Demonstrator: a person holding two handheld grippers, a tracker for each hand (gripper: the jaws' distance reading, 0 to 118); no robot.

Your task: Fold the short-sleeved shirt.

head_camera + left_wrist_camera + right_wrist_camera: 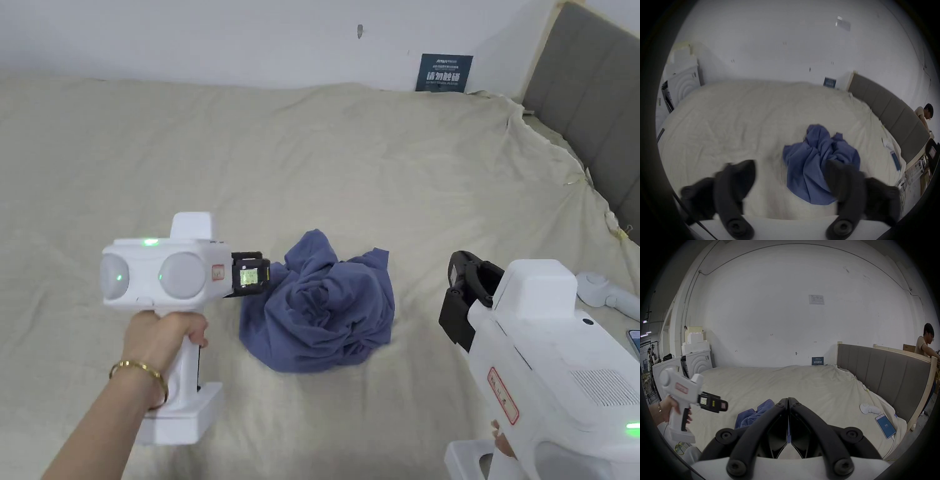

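Two grippers are up and neither has cloth in it yet. Your left gripper [251, 275] sits left of centre in the head view, its jaws spread wide apart in its own view, with one jaw overlapping the shirt's right side there; whether it touches the fabric I cannot tell. Your right gripper [788, 400] has its jaws pressed together on nothing, low in the frame and near the heap without reaching it.

The short-sleeved shirt [320, 306] lies crumpled in a blue mound at the centre of the head view, on the cream bed sheet [350, 156], with no hem, collar or sleeve clearly laid out.

The likely trouble is this: if you pinch the bundle wherever the left jaws land, you will probably catch several layers at once, and the shirt will lift as a knot instead of opening flat. Biting deep could also snag the loose sheet beneath and drag it along. At the lower right of the right gripper view lie a phone [885, 425] on a cable and a small white device [868, 408]; a wide shake-out towards that side could sweep them.

No containers are in sight, so nothing is held in any.
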